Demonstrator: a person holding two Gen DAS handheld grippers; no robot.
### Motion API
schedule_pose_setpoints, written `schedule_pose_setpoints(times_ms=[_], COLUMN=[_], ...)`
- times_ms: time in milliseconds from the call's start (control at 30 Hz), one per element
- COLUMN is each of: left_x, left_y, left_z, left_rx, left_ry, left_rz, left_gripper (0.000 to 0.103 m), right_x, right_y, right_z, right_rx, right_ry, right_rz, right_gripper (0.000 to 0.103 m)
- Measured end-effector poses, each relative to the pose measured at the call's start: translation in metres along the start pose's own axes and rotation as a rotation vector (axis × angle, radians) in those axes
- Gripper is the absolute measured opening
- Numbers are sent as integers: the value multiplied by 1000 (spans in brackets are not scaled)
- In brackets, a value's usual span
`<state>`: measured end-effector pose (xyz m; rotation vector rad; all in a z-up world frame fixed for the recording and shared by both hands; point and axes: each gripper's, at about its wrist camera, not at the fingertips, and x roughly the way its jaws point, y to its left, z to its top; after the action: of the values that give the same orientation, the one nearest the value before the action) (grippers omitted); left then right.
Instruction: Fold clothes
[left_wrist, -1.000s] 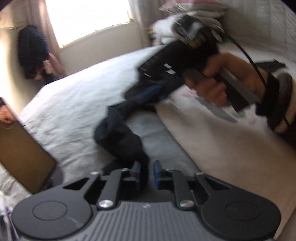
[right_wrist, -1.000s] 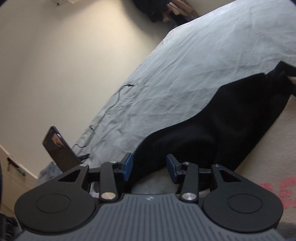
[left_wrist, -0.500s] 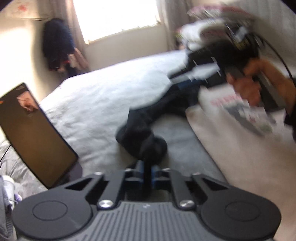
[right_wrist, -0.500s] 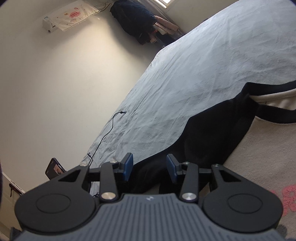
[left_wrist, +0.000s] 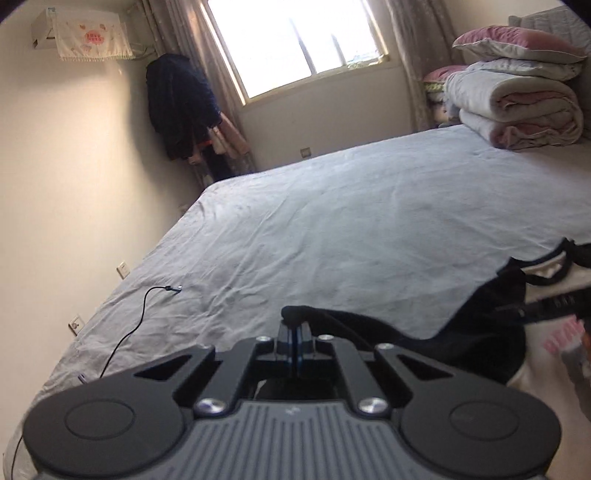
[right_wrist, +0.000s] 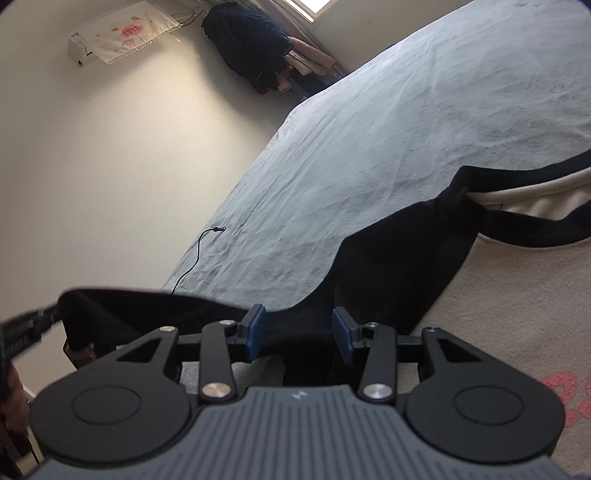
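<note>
A cream sweatshirt (right_wrist: 517, 314) with black sleeves and pink print lies on the grey bed sheet (left_wrist: 369, 221). My left gripper (left_wrist: 294, 332) is shut on the end of one black sleeve (left_wrist: 461, 332) and holds it raised above the bed. In the right wrist view that lifted sleeve end (right_wrist: 110, 314) stretches across the lower left, with the left gripper (right_wrist: 51, 314) at the frame's edge. My right gripper (right_wrist: 298, 332) sits low over the same sleeve (right_wrist: 406, 266) near the shoulder. Its blue pads (right_wrist: 255, 332) stand apart with black cloth lying between them.
A black charging cable (left_wrist: 147, 306) trails over the bed's left side. Folded quilts and pillows (left_wrist: 517, 107) are stacked at the far right corner. Dark clothes (left_wrist: 181, 107) hang in the corner by the window (left_wrist: 303, 44). The wall runs close along the bed's left edge.
My left gripper closed on the sleeve end and rose with it, pulling the sleeve out long. The propped phone dropped out of view. The right gripper stayed open and barely shifted.
</note>
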<state>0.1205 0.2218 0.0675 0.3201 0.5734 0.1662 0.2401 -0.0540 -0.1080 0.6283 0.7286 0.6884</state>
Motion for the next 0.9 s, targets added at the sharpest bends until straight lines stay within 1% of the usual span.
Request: schedule_pose_setpoints(times_ms=[100, 200, 267, 333, 367, 433, 533, 667, 733, 833, 867, 900], left_x=[19, 45, 65, 86, 97, 120, 151, 187, 200, 213, 215, 217], left_y=[14, 22, 28, 35, 38, 43, 49, 56, 61, 72, 77, 83], left_z=[24, 39, 46, 53, 55, 57, 61, 65, 67, 70, 71, 71], left_rx=[-17, -1, 2, -4, -9, -20, -15, 4, 10, -4, -18, -32], left_ry=[73, 157, 220, 296, 336, 411, 500, 583, 595, 587, 578, 569], left_rz=[9, 44, 62, 75, 79, 93, 116, 129, 145, 172, 172, 172], left_gripper=[2, 2, 3, 3, 3, 3, 3, 4, 8, 9, 16, 21], right_x=[-1, -4, -7, -9, -9, -8, -7, -8, -8, -5, -4, -3], right_y=[0, 2, 6, 7, 6, 3, 0, 2, 3, 4, 5, 5], right_z=[-1, -2, -2, -2, -2, -2, -3, -3, -4, -5, -5, -6], right_rx=[0, -23, -54, -83, -83, -70, -65, -80, -91, -117, -126, -135], right_ry=[-9, -42, -80, -103, -106, -103, -103, -114, -121, -124, -124, -123], right_rz=[-5, -28, -63, -104, -112, -105, -100, -112, -119, -141, -149, -157], right_gripper=[45, 45, 45, 45, 45, 45, 45, 45, 45, 45, 45, 45])
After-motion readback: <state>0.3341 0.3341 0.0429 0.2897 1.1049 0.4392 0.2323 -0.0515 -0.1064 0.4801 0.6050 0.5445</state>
